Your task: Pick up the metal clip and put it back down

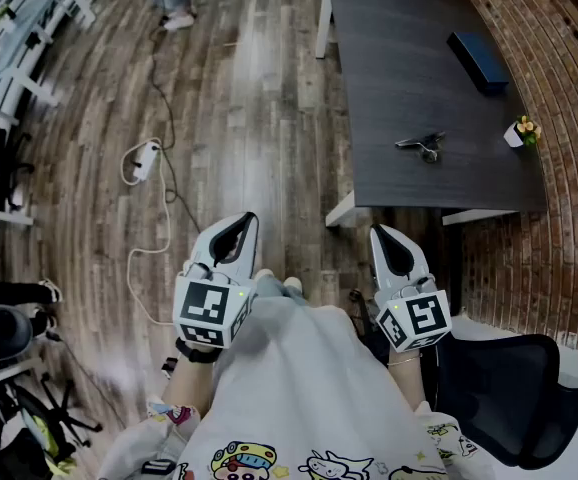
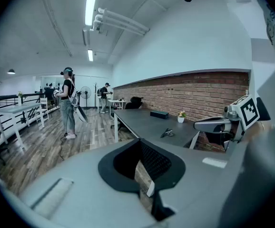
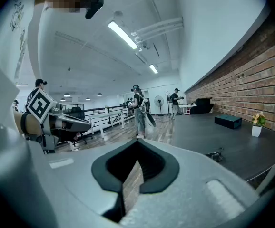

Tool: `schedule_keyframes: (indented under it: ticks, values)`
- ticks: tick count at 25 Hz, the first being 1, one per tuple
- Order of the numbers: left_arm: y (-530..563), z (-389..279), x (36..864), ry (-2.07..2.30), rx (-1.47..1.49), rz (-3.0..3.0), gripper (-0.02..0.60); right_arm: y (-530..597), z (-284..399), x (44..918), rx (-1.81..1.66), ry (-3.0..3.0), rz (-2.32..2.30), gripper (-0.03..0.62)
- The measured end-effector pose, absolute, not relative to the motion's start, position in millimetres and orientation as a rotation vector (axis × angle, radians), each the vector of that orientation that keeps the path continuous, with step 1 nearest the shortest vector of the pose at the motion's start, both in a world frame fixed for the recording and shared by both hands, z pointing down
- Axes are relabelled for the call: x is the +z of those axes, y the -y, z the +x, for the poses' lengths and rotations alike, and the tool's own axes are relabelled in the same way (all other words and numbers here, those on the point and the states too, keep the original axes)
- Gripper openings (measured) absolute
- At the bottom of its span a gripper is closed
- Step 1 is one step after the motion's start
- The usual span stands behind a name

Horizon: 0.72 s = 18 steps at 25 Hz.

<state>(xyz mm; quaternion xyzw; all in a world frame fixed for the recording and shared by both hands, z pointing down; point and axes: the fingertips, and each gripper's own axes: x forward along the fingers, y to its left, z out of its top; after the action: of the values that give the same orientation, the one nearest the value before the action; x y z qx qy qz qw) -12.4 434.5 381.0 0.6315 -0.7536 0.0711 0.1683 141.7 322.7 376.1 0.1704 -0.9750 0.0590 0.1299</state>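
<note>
The metal clip (image 1: pixel 422 146) lies on the dark grey table (image 1: pixel 399 88), near its front edge. It also shows small in the left gripper view as the clip (image 2: pixel 166 133) and in the right gripper view as the clip (image 3: pixel 215 154). Both grippers hang over the floor, well short of the table. My left gripper (image 1: pixel 239 226) is shut with nothing in it. My right gripper (image 1: pixel 389 240) is shut and empty too, just before the table's near end. Each gripper sees the other: the right gripper (image 2: pixel 212 124) and the left gripper (image 3: pixel 73 123).
A dark box (image 1: pixel 478 60) and a small flower pot (image 1: pixel 518 133) sit on the table by the brick wall (image 1: pixel 559 88). A cable with a power strip (image 1: pixel 145 158) runs across the wooden floor. A black chair (image 1: pixel 514 393) stands at the right. People (image 3: pixel 140 109) stand farther back.
</note>
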Motion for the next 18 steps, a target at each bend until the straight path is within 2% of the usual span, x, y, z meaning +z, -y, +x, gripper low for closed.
schedule_keyframes:
  ticks: [8, 18]
  values:
    - [-442, -10, 378, 2.168, 0.147, 1.790, 0.035, -323, 149, 374, 0.226, 2.862, 0.506, 0.007]
    - [-427, -30, 386, 2.136, 0.106, 1.809, 0.105, -316, 118, 375, 0.252, 2.869, 0.473, 0.114]
